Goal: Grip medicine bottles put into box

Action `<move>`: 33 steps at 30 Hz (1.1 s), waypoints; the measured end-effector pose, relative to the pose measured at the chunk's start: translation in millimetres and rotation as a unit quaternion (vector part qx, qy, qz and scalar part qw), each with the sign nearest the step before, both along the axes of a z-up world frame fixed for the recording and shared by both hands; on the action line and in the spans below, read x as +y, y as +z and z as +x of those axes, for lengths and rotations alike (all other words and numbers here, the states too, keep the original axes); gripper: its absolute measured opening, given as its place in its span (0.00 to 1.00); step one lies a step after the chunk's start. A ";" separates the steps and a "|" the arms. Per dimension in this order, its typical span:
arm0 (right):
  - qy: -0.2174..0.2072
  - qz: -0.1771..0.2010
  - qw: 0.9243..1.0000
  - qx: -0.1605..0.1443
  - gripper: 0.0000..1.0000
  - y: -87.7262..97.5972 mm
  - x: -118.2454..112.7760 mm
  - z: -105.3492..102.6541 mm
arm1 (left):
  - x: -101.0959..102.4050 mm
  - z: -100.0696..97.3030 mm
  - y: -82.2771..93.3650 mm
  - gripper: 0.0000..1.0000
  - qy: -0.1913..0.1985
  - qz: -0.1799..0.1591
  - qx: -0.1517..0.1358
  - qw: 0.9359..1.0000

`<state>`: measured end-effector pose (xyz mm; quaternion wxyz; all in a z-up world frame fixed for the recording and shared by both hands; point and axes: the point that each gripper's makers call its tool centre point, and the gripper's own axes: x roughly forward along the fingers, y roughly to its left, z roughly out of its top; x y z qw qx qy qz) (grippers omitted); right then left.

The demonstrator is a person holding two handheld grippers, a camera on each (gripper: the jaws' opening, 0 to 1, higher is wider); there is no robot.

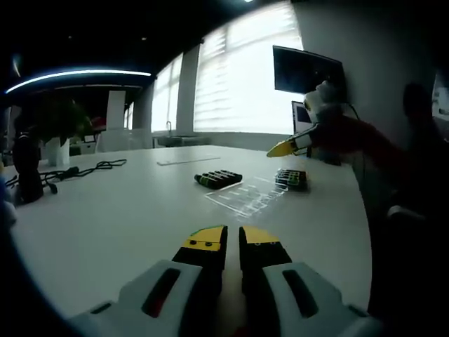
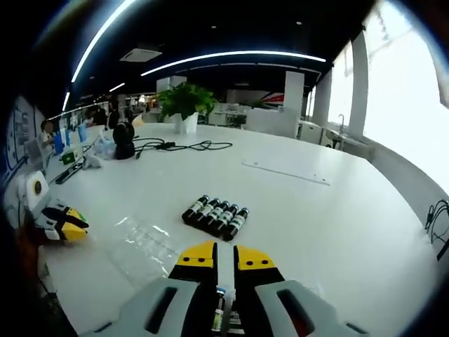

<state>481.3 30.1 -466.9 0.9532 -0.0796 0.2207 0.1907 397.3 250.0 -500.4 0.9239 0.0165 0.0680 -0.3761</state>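
White office table, big bright windows behind, cables and a plant at the far left edge. Left gripper view: left gripper low over the table, jaws nearly together with a thin gap, nothing between them. Ahead, a row of dark medicine bottles lying side by side, just beside a clear plastic box lying flat. Second small cluster of bottles near the right edge. Right gripper comes in from the right, yellow tip above that cluster.

Right gripper view: right gripper jaws close together, small bottles visible low between them, but grip contact isn't clear, so can't tell if it's clamped. Row of medicine bottles mid-table, clear box near the close edge, looks empty. Left gripper at the left.

Progress: early, I judge; no bottle seen in the box, all bottles left to load.
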 end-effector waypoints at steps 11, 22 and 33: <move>-0.016 -0.018 1.000 0.015 0.07 -18.2 10.7 48.6 | 0.7 0.3 0.3 0.02 0.000 -0.001 -0.001 1.000; -0.029 0.001 0.999 0.031 0.08 -36.0 13.8 69.7 | 0.4 0.1 0.0 0.02 -0.001 -0.001 0.000 1.000; -0.031 -0.015 0.998 0.051 0.09 -49.7 18.6 82.2 | 0.0 -0.2 0.3 0.02 -0.001 -0.002 0.000 1.000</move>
